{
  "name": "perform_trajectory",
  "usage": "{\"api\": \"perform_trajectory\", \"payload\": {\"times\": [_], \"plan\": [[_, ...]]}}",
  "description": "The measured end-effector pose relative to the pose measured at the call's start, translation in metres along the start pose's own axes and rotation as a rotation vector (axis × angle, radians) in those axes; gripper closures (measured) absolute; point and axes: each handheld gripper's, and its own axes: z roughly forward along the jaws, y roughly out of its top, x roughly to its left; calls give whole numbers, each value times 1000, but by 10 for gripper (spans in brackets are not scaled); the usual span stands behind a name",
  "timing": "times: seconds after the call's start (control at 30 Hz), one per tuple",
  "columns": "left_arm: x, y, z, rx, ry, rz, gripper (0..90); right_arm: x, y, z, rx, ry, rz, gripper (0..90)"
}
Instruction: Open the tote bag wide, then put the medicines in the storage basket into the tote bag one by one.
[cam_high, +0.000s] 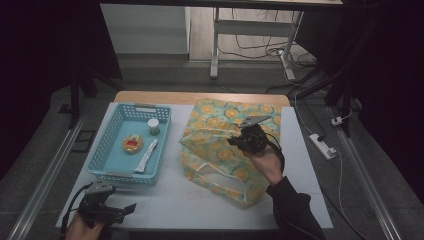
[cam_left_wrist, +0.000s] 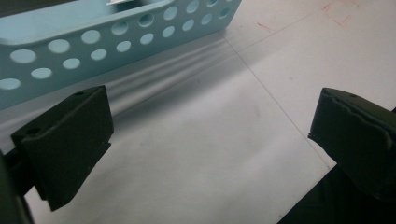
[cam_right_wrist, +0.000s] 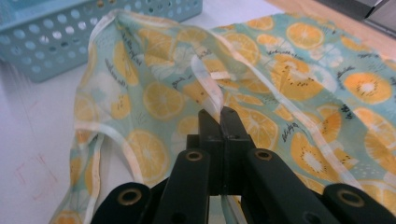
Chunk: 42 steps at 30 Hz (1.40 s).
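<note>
Holding the rim of the fruit-print bag is the step judged to be in hand: the right gripper is clenched on a fold of the pale trim at the bag's mouth, the jaws pressed together with the fabric pinched between them. The bag lies on the right half of the table, just beside the blue basket, its mouth facing the basket and partly lifted by the pinch. For the step to go well, the pinch should be kept firm and the rim raised straight, so that the mouth gapes toward the basket without the thin cloth slipping out; a sideways tug is judged likely to drag the whole bag across the sheet.

The left gripper rests near the table's front left corner, jaws spread wide with nothing between them, close to the basket's perforated front wall. It is judged to be free to fetch from the basket, where a small jar, a round packet and a long sachet are seen.

Surface: a white sheet over a wooden tabletop, faint red marks on the sheet. Room: dim, grey floor, desk legs and loose cables behind, a power strip at the right.
</note>
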Motion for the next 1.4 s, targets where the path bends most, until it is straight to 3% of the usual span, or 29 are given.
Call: {"api": "perform_trajectory", "payload": {"times": [0.6, 0.97, 1.4], "plan": [[0, 0, 0, 6, 2, -3, 0, -1, 10, -13, -50, 2, -20, 900], [1, 0, -1, -6, 2, -12, 0, -3, 8, -11, -33, 15, 13, 900], [3, -2, -5, -49, -5, -37, 0, -4, 8, -12, -34, 17, 19, 900]]}}
